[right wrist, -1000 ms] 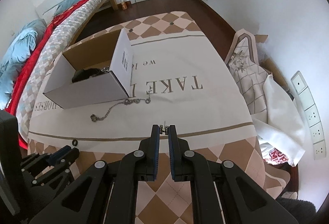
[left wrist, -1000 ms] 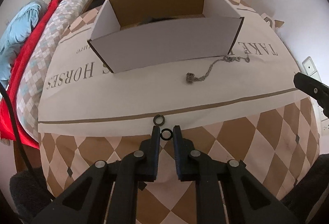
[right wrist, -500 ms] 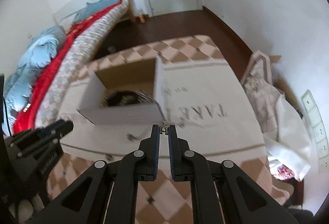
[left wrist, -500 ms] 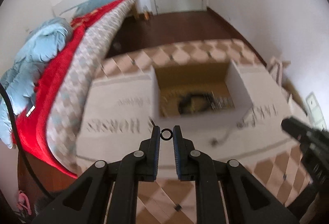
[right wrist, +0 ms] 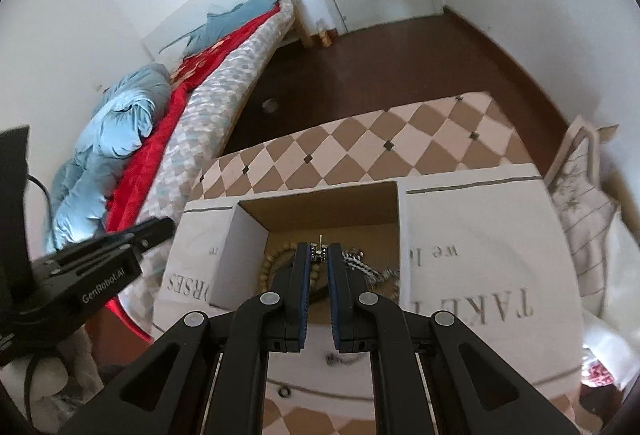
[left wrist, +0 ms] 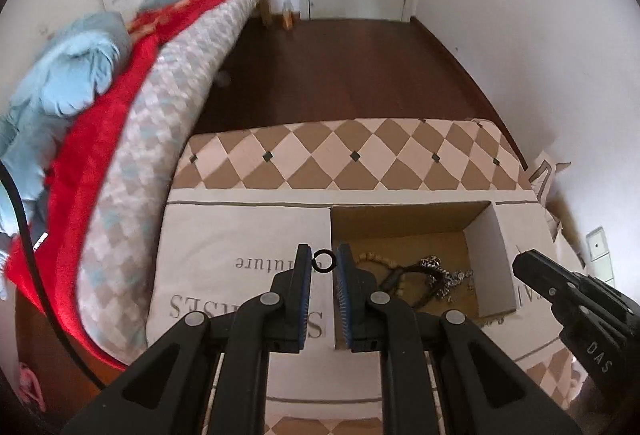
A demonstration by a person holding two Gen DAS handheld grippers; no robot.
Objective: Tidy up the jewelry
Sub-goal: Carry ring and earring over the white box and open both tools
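My left gripper is shut on a small black ring and holds it in the air over the left wall of an open white cardboard box. The box holds a bead bracelet, a dark cord and a silver chain. My right gripper is shut on a small metal earring above the same box, over the beads. Another black ring and a chain piece lie on the cloth in front of the box.
The box stands on a table under a cream cloth printed with letters, over a checked cloth. A bed with red and blue covers runs along the left. A cloth bag lies at the right edge.
Both grippers have risen from the table's front edge and moved forward over the box, each still holding its piece. The box now shows from above.
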